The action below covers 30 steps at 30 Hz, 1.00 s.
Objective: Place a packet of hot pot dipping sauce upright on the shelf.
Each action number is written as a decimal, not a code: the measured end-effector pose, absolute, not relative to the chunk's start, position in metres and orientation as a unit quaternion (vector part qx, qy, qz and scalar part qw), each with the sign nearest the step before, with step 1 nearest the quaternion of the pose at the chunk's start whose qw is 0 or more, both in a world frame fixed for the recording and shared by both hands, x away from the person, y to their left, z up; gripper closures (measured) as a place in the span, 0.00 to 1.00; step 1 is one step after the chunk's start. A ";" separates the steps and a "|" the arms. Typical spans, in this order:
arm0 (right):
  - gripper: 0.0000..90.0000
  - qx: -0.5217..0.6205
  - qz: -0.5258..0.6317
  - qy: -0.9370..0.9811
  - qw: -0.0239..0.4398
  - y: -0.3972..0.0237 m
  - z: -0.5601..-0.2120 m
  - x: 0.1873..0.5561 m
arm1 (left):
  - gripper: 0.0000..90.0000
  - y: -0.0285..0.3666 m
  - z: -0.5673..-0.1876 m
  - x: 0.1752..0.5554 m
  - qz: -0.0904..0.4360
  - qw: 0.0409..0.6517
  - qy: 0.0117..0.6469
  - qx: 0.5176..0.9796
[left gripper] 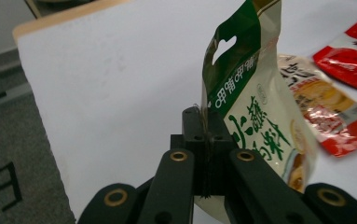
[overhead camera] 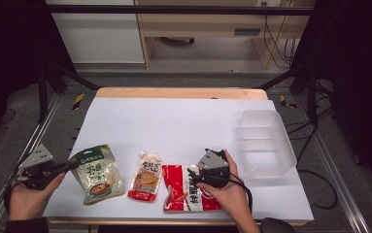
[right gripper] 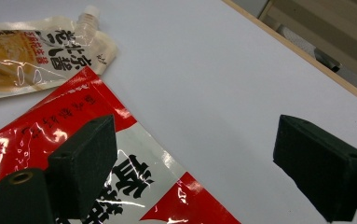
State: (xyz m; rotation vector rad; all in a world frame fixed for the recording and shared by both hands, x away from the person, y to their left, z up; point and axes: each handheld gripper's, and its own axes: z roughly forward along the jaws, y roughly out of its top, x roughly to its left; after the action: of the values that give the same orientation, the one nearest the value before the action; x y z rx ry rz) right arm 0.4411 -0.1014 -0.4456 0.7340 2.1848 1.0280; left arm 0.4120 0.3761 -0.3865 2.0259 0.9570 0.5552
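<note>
- A person sits at a white surface (overhead camera: 183, 121) with a claw in each hand; three food pouches lie in a row near the front edge
- The left claw (overhead camera: 72, 165) is clamped tight on the top corner of a green and cream pouch (overhead camera: 97, 174); in the left gripper view its two black jaws meet on the pouch's sealed edge, and the green and cream pouch (left gripper: 255, 116) stands up from them, its green band and hang hole uppermost
- The right claw (overhead camera: 193, 175) rests over a red and white pouch (overhead camera: 183, 196), jaws spread wide and gripping nothing; in the right gripper view one jaw sits above the red and white pouch (right gripper: 73, 149), the other above bare surface
- A small spouted sauce pouch (overhead camera: 146, 177) lies between the two larger pouches
- A clear plastic tray (overhead camera: 265, 143) sits at the right of the surface, well apart from the pouches
</note>
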 end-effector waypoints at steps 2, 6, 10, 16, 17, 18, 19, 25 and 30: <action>0.15 0.271 0.388 0.826 0.305 -0.100 -0.446 0.440 | 1.00 0.373 -0.380 0.407 0.218 0.410 0.370 0.805; 0.15 0.267 0.391 0.828 0.299 -0.100 -0.445 0.439 | 1.00 0.364 -0.370 0.398 0.202 0.429 0.345 0.810; 0.15 0.264 0.382 0.834 0.299 -0.099 -0.442 0.438 | 1.00 0.355 -0.358 0.391 0.190 0.451 0.313 0.814; 0.11 0.244 0.396 0.841 0.276 -0.089 -0.428 0.435 | 1.00 0.339 -0.335 0.395 0.217 0.439 0.290 0.822; 0.11 0.236 0.397 0.843 0.275 -0.088 -0.424 0.435 | 1.00 0.337 -0.332 0.397 0.218 0.440 0.289 0.822; 0.11 0.234 0.395 0.845 0.273 -0.087 -0.420 0.434 | 1.00 0.335 -0.330 0.399 0.216 0.444 0.287 0.821; 0.11 0.229 0.394 0.848 0.271 -0.086 -0.415 0.435 | 1.00 0.331 -0.326 0.402 0.213 0.445 0.282 0.823; 0.22 0.170 0.333 0.896 0.241 -0.082 -0.373 0.443 | 1.00 0.305 -0.314 0.422 0.195 0.449 0.246 0.837; 0.23 0.145 0.304 0.915 0.223 -0.078 -0.350 0.454 | 1.00 0.284 -0.306 0.430 0.195 0.437 0.220 0.850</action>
State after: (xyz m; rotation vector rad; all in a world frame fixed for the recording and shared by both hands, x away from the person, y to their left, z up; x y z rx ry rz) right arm 0.4537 -0.0780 -0.3503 0.4002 2.5253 0.8398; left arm 0.4303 0.2839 -0.3065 2.1146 0.5471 0.4844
